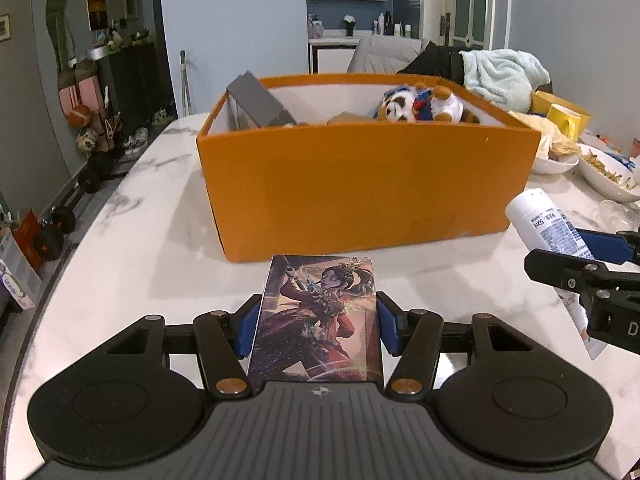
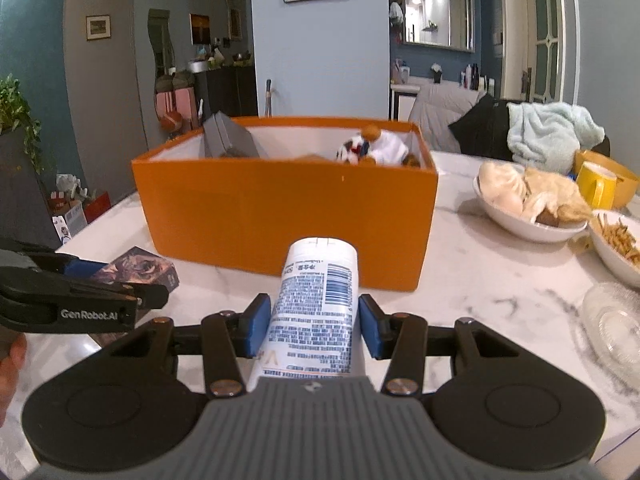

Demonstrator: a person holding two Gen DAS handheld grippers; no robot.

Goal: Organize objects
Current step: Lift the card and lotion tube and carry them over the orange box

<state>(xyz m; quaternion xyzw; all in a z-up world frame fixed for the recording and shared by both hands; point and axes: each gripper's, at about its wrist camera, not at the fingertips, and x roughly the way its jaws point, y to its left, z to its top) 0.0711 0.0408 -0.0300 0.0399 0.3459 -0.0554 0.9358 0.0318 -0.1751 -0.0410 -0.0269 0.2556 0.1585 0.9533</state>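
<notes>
Left gripper [image 1: 319,320] clamped on flat rectangular illustrated card box [image 1: 316,320]; right gripper [image 2: 314,326] clamped on white plastic tube [image 2: 316,300]. Both raised above marble table [image 2: 480,280], before orange cardboard box [image 2: 280,216].

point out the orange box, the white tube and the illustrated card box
orange box [image 1: 360,184], left wrist view, front wall
white tube [image 2: 316,304], right wrist view, printed label on its body
illustrated card box [image 1: 320,316], left wrist view, middle of its picture face
</notes>
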